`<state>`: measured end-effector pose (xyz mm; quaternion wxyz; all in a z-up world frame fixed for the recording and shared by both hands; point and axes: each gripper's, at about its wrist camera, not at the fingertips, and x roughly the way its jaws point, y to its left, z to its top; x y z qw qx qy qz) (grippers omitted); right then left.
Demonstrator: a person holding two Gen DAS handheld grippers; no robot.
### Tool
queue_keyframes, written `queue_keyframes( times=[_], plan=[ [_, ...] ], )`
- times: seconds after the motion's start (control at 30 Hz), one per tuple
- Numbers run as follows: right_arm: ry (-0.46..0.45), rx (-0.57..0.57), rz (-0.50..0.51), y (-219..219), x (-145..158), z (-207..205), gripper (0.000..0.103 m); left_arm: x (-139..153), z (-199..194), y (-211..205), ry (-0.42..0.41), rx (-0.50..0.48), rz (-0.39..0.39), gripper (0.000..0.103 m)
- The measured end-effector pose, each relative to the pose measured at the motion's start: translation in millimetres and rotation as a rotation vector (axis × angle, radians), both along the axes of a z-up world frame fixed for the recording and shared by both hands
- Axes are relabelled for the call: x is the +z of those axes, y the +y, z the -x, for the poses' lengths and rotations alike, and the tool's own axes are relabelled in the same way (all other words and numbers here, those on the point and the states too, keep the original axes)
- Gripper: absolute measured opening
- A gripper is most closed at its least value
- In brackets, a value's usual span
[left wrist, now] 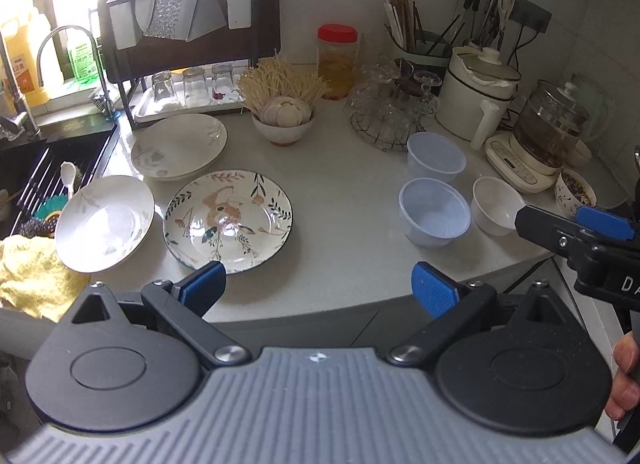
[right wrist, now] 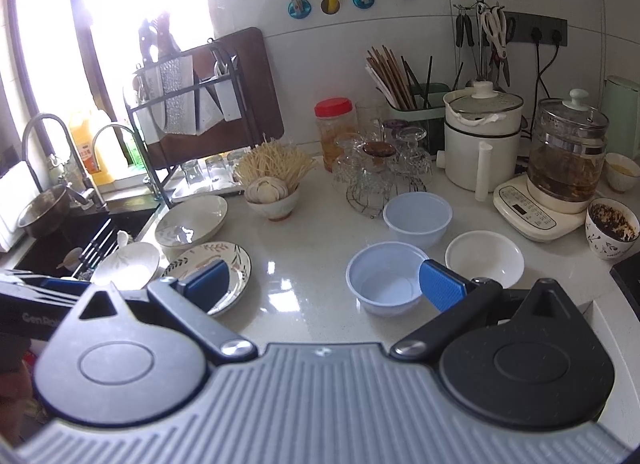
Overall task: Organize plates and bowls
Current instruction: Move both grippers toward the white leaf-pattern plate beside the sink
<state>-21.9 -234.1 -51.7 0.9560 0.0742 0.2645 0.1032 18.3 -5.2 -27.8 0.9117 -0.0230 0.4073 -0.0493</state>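
Three plates were seen on the white counter (left wrist: 340, 192), near the sink (left wrist: 52, 168). One flowered plate (left wrist: 228, 218) lay flat, closest to the edge. One white plate (left wrist: 105, 223) was just beside it and was tilted, with one side up on a yellow cloth (left wrist: 32, 276). One more plate (left wrist: 179, 147) was set behind them.

Two clear plastic bowls (left wrist: 434, 210) (left wrist: 437, 158) were placed to the right, one behind the other. One small white bowl (left wrist: 496, 204) was set just beside the front one.

Both grippers were held above the counter edge. The left gripper (left wrist: 318, 288) was spread wide, and nothing was held in it. The right gripper (right wrist: 324, 284) was spread wide too, and nothing was held. Its right finger was seen over the front plastic bowl (right wrist: 386, 284), but whether it was touched cannot be told.
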Motion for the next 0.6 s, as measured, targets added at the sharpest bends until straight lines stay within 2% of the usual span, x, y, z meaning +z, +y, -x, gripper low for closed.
queue_keyframes(
  times=[0.33,0.6],
  plan=[
    [0.029,-0.053,-0.012,30,-3,-25,0.103,0,-32,30,0.0,-0.064,0.01,0.101],
    [0.022,-0.064,-0.041,65,-4,-46,0.103,-1,-58,75,0.02,-0.057,0.018,0.101]
  ],
)
